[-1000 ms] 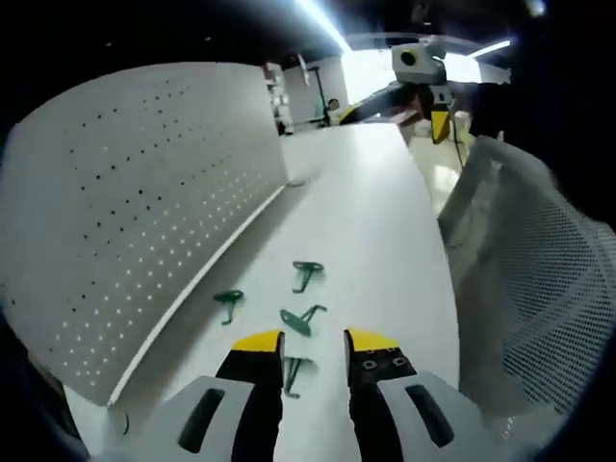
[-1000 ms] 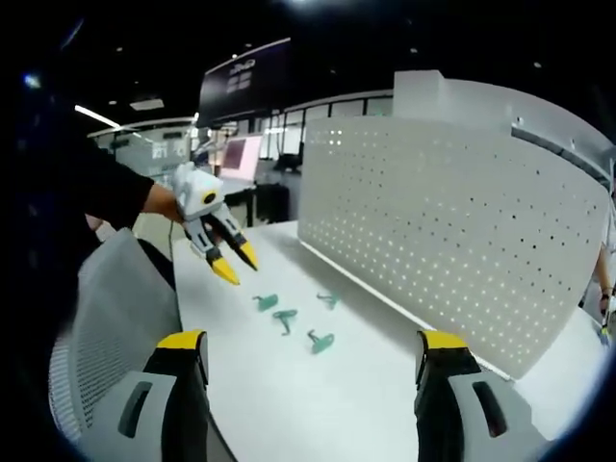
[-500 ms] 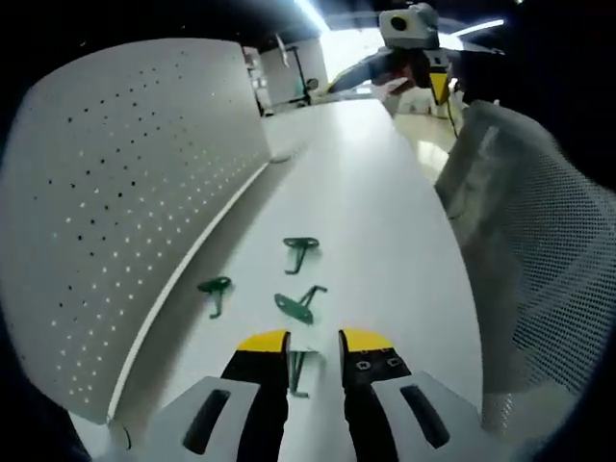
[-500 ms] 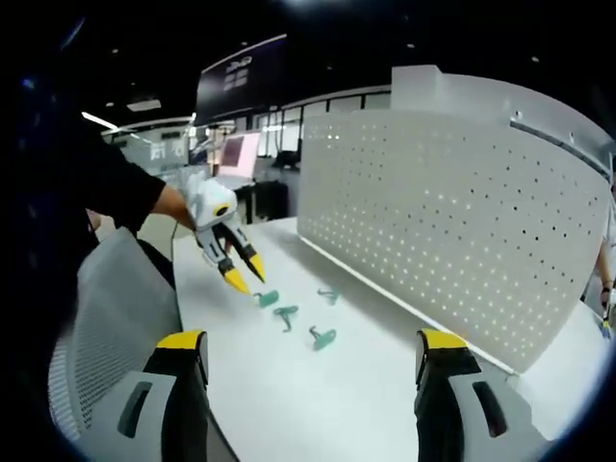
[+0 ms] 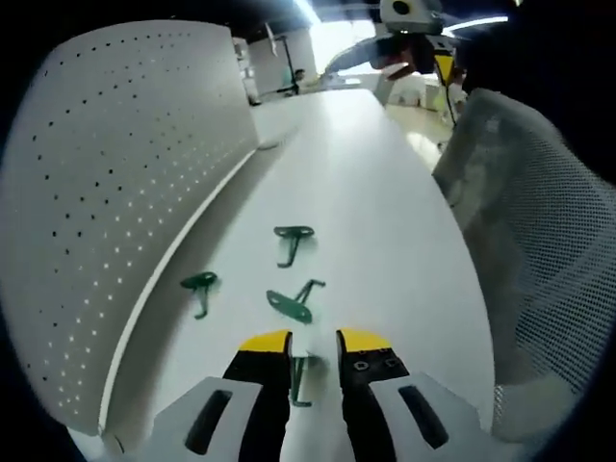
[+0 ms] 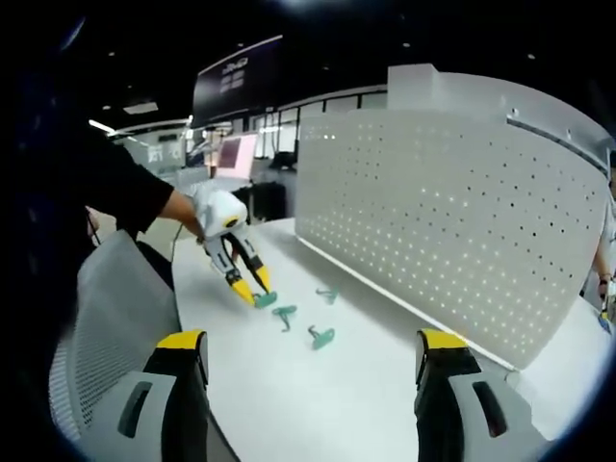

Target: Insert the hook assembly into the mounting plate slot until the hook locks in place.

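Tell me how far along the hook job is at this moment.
Early stage. Nothing is mounted: the pegboard holds no hook. In hand: the left tongs straddle the nearest hook, which lies on the table. The right tongs are wide open. Left: gripping, lifting, inserting until it locks.

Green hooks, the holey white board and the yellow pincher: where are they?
Green hook [image 5: 293, 243], left gripper view, on its shank.
Pegboard [image 6: 452, 212], right gripper view, mid-panel.
Left gripper [image 5: 314, 343], left gripper view, between its yellow tips.
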Demonstrator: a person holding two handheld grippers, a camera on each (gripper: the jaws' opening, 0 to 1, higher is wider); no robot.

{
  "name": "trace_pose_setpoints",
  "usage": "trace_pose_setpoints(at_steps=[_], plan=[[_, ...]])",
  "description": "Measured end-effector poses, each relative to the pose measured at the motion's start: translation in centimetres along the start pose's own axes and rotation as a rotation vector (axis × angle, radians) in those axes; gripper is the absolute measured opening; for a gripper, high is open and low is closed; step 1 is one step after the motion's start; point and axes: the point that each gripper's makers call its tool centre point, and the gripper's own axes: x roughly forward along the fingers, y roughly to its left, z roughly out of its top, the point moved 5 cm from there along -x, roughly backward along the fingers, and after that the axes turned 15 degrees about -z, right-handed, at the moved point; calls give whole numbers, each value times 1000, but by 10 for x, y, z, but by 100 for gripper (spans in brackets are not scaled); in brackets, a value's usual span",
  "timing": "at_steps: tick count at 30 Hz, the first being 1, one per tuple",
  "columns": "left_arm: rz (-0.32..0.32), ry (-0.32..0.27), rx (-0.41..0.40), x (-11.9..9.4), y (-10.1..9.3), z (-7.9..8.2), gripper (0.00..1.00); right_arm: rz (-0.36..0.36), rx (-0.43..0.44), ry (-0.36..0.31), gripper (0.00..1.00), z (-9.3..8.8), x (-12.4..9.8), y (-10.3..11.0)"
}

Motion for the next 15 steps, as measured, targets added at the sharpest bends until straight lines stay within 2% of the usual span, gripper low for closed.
trace_pose_setpoints(at_steps=[6,15], plan=[[-17,46,-2,1,2,-8,20,-8,2,-1,91,0,-1,-3],[10,92,10,-6,5,-16,19,-1,7,-4,91,1,0,-1]])
